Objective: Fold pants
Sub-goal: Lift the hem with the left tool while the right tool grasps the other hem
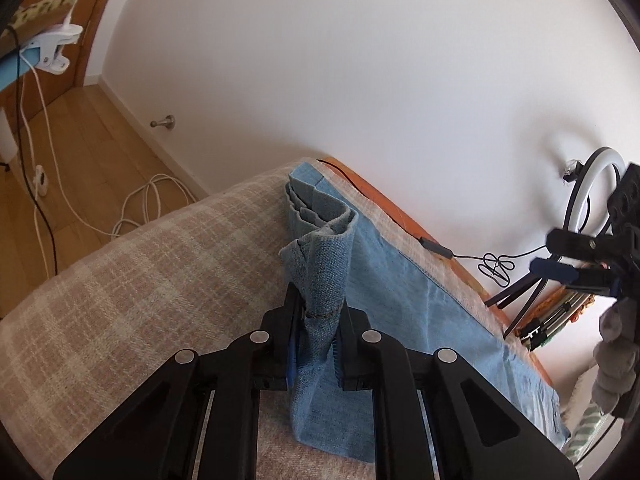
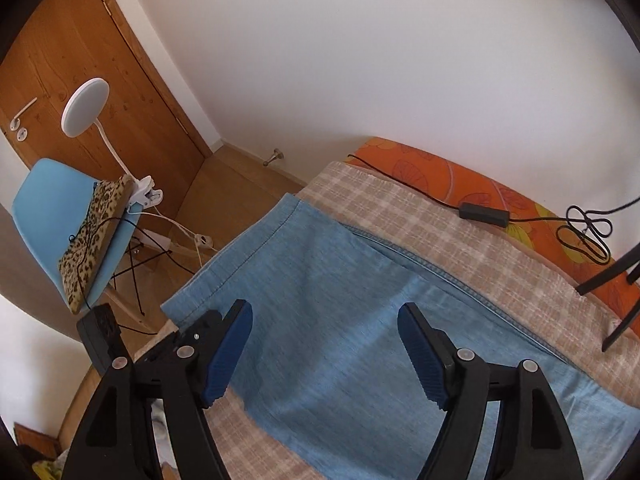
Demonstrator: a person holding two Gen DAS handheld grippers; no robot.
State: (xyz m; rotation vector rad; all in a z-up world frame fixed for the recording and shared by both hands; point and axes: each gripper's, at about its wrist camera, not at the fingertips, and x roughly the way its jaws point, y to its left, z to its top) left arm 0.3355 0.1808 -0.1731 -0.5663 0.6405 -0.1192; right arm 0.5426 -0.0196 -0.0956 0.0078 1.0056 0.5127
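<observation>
Light blue denim pants (image 1: 420, 312) lie stretched along the far side of a bed with a beige plaid blanket (image 1: 140, 280). My left gripper (image 1: 316, 320) is shut on a bunched fold of the pants' edge, which stands up between its fingers. In the right wrist view the pants (image 2: 328, 300) lie flat under my right gripper (image 2: 324, 344), which is open and empty just above the cloth. The right gripper also shows at the right edge of the left wrist view (image 1: 580, 256).
An orange floral sheet (image 2: 460, 184) runs along the wall with a black cable and adapter (image 2: 484, 212) on it. Tripod legs (image 2: 616, 280) stand at the right. A blue chair (image 2: 80, 232) with a leopard cushion and clip lamp stands on the wooden floor, with cables nearby.
</observation>
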